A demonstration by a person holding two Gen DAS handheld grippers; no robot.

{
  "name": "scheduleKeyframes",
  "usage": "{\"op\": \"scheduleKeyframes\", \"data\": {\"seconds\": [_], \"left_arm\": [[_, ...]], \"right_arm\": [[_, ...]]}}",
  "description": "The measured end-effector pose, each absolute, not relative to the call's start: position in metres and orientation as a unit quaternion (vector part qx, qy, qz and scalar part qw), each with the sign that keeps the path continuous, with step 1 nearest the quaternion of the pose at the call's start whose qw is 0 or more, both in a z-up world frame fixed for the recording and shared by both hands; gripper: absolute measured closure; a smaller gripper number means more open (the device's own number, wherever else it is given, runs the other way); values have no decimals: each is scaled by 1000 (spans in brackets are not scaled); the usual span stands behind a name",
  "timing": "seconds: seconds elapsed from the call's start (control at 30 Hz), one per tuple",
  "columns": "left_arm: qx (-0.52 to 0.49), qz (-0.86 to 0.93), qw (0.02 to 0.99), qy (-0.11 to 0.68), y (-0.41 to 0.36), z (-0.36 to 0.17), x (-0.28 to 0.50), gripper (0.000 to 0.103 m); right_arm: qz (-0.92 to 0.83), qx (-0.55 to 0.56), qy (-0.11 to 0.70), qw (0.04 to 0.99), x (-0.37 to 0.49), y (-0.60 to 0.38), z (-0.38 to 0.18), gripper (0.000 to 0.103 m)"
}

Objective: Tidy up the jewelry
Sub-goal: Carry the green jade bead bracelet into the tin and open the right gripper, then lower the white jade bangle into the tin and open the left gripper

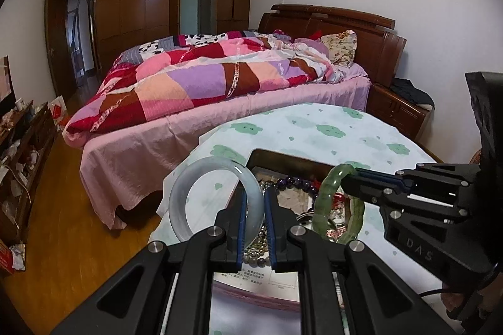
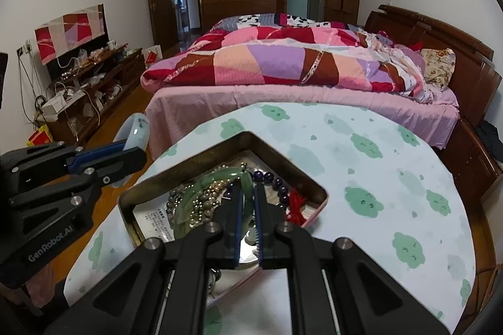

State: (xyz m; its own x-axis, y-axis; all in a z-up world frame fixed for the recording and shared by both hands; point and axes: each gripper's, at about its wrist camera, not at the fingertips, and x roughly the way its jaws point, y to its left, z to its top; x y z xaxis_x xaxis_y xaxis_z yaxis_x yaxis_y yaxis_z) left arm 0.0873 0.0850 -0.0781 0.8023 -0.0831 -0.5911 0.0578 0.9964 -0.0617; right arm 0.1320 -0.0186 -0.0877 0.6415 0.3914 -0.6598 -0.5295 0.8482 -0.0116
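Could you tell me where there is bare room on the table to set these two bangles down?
The cloud-print tablecloth lies bare between the tin tray and the bed, and to the tray's right. The tray itself is crowded with beads.

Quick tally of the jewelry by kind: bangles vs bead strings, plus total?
Bangles: 2, the pale white bangle in the left claw and the green bangle in the right claw.
Bead strings visible in the tin: 2, the purple bead bracelet and the grey-gold bead strand.
Total: 4
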Motion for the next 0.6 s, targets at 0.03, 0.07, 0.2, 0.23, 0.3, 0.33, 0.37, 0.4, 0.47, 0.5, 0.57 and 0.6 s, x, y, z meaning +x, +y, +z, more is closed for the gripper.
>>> {"op": "scheduleKeyframes", "data": {"seconds": [0.03,0.07,0.2,0.23,0.3,0.33,0.37,0.4,0.47,0.5,0.57,0.6], "left_arm": [[-23,-37,948,315,86,-80,89,92],[-26,-37,947,318,87,-83,90,92],[-23,-39,945,323,86,-88,93,92],[-22,-40,945,324,86,-89,93,92],[-17,-39,944,327,84,-92,94,92],[-16,-39,944,328,84,-94,94,92],[-16,-39,943,331,83,-96,95,92],[-15,-39,942,332,83,-98,96,92],[-10,-37,942,332,82,-99,96,92],[-6,-35,943,331,81,-99,95,92],[-4,-37,943,330,81,-99,95,92],[-1,-34,944,329,80,-99,94,92]], "right_arm": [[257,-103,341,899,132,-17,-90,94],[257,-103,343,898,133,-16,-92,94],[255,-107,354,893,135,-14,-98,94],[254,-107,357,893,136,-13,-99,94],[253,-107,362,891,137,-14,-101,94],[253,-107,365,890,138,-14,-103,94],[253,-107,366,889,138,-14,-104,94],[253,-108,368,888,137,-14,-104,94],[253,-110,370,887,138,-13,-106,94],[254,-110,372,886,139,-13,-107,94],[254,-111,374,885,139,-12,-108,94],[254,-112,374,885,138,-11,-109,94]]}}
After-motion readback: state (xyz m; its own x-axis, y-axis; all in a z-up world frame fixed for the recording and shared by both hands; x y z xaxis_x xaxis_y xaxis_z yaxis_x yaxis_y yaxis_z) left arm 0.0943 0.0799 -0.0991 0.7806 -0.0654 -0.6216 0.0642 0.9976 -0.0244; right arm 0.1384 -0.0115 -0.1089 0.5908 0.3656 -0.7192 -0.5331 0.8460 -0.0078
